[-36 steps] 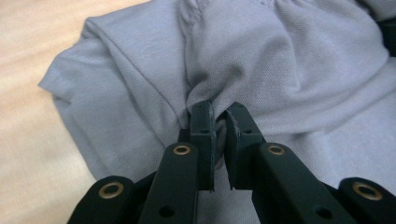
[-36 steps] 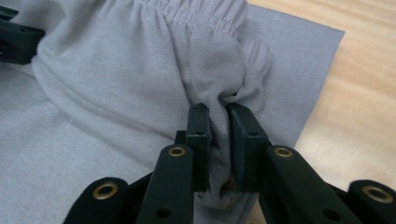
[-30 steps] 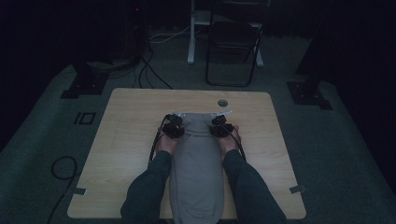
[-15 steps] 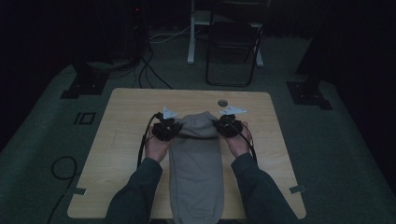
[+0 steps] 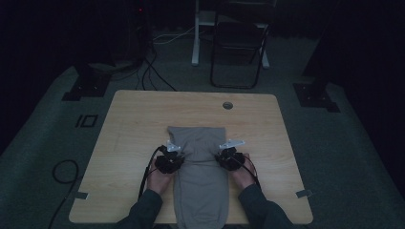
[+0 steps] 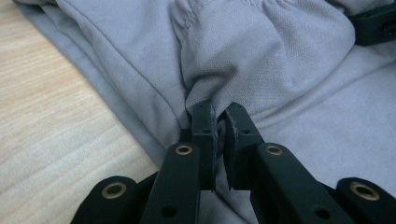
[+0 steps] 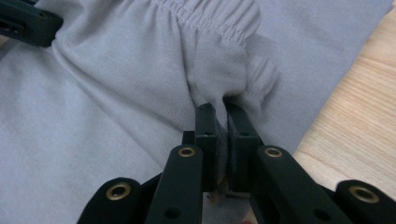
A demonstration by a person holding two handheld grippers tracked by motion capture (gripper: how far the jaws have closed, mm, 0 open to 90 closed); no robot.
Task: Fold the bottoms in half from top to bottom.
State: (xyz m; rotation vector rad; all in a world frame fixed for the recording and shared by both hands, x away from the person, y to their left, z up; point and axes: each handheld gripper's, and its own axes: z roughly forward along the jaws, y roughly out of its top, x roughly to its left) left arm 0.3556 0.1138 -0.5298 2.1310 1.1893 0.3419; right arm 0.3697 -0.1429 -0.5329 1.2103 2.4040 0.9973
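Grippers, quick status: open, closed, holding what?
Left gripper: claw closed on the grey garment, pinching a fold.
Right gripper: claw closed on the same garment near its elastic band.

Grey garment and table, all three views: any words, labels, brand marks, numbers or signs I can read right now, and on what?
None can be read.
Grey garment: plain fabric, with no tag or print in view, including at the gathered band.
Left tool and right tool: black jaws with brass rivets and no markings.
Table: bare wood grain.
Floor marking: a rectangular outline left of the table, too dim to read as text.
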